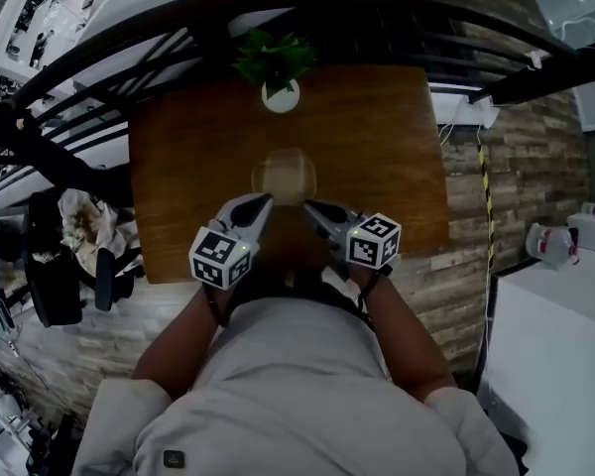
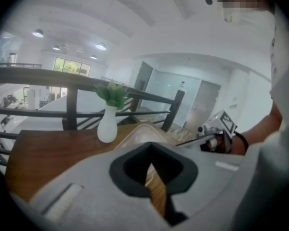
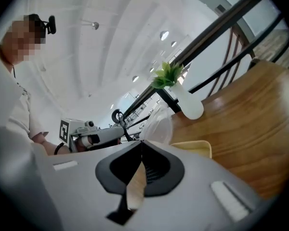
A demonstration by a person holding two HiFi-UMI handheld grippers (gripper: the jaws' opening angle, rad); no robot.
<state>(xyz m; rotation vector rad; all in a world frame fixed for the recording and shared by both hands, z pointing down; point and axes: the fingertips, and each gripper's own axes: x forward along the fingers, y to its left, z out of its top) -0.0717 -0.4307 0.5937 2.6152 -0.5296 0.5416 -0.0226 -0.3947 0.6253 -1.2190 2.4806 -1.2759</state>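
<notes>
Both grippers sat low in the middle of the frame, tips angled inward at a clear tub (image 1: 285, 175) in the centre of the table (image 1: 387, 147). The left gripper (image 1: 264, 202) had its tip at the tub's lower left edge and the right gripper (image 1: 309, 207) at its lower right. From where I stood I couldn't tell whether either touched it. In each gripper view the jaws met at the tip with nothing between them, only a sliver of wood showing through the gap behind. A white vase (image 1: 280, 95) of green leaves stood higher in the frame near the table's far edge, with a dark railing (image 1: 129, 50) beyond it. It looked to me like the approach: the tub flanked, not gripped. Any hold would call for the jaws to part first, or for both closed tips to press in evenly, since so light a tub seemed apt to slide on the smooth wood.
</notes>
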